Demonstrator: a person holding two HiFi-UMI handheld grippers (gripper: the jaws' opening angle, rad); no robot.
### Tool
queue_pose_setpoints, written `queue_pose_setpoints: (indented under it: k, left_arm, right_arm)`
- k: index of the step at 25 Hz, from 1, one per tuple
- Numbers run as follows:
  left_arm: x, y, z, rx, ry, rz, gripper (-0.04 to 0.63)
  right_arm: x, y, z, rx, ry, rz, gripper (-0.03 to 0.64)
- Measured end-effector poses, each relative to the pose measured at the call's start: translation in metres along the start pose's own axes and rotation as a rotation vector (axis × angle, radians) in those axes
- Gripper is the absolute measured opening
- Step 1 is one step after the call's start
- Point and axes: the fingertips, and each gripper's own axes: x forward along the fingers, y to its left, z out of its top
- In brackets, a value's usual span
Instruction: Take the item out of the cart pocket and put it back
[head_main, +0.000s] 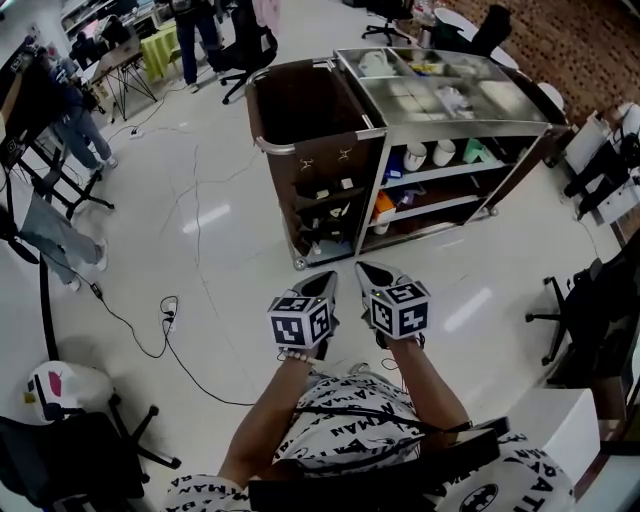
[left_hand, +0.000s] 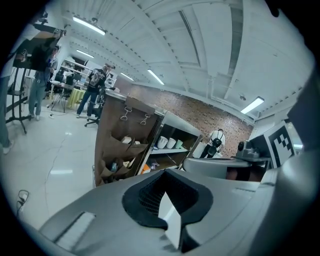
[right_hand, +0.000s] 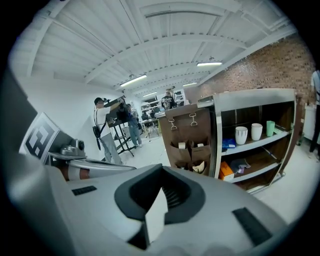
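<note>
The housekeeping cart (head_main: 440, 100) stands ahead of me, with its brown pocket panel (head_main: 325, 195) on the end that faces me. Small white items (right_hand: 183, 145) stick out of the upper pockets, and a cream one (right_hand: 200, 168) sits in a lower pocket. The pockets (left_hand: 120, 150) also show in the left gripper view. My left gripper (head_main: 326, 282) and right gripper (head_main: 364, 270) are held side by side, short of the cart and above the floor. Both are shut with nothing between the jaws, and neither touches the cart.
White cups (right_hand: 248, 133) and an orange box (right_hand: 226, 172) sit on the cart's open shelves. A black cable (head_main: 170, 320) runs across the floor at my left. Office chairs (head_main: 245, 50), stands and people (head_main: 75, 125) are at the back left. A desk edge (head_main: 560, 420) is close at my right.
</note>
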Motion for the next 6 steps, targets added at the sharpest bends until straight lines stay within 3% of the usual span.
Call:
queue_pose_setpoints:
  k: [6]
  left_arm:
    - [0.0053, -0.0047, -0.0026, -0.003, -0.004, 0.018, 0.000]
  right_arm:
    - [-0.0062, -0.0075, -0.0008, 0.002, -0.005, 0.008, 0.000]
